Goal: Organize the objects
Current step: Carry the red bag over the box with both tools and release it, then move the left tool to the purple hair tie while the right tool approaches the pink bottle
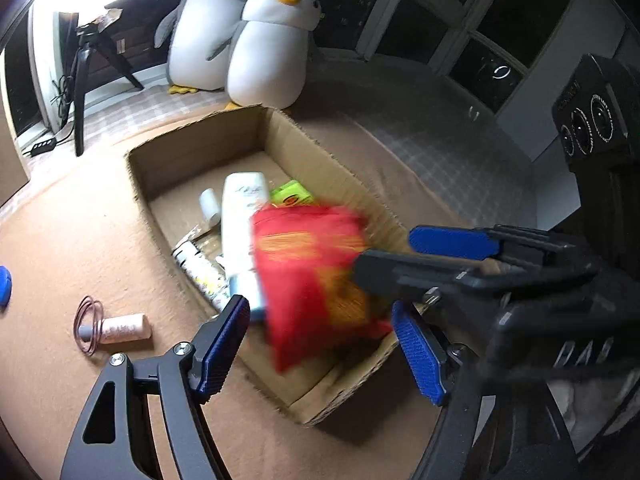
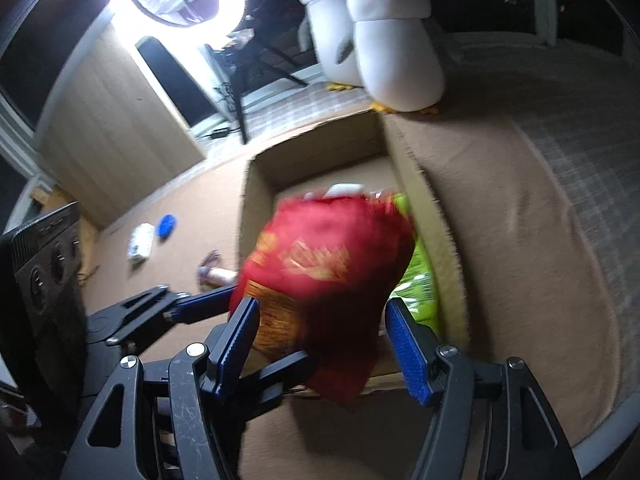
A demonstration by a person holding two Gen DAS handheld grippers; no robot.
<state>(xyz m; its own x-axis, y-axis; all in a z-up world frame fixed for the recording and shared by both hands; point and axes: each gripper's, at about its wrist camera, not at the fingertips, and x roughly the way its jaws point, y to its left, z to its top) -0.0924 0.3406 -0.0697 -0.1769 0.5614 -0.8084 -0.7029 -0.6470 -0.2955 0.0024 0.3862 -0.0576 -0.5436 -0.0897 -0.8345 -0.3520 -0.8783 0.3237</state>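
Observation:
A red snack bag (image 1: 312, 280) is blurred over the near end of an open cardboard box (image 1: 192, 148); it also shows in the right wrist view (image 2: 332, 264). My left gripper (image 1: 320, 340) is open, its blue pads either side of the bag without touching it. My right gripper (image 2: 324, 344) is open too, and the bag sits between its fingers, seemingly loose. In the left wrist view the right gripper (image 1: 420, 256) reaches in from the right at the bag. The box holds a white bottle (image 1: 242, 224), a small white tube (image 1: 210, 206), a green packet (image 1: 290, 196) and a printed tube (image 1: 200, 272).
A pink bottle with a wire ring (image 1: 116, 328) lies on the tan mat left of the box. A blue disc (image 2: 166, 226) and a white packet (image 2: 140, 242) lie further left. Two penguin plush toys (image 1: 272, 48) and a ring light tripod (image 1: 84, 80) stand behind the box.

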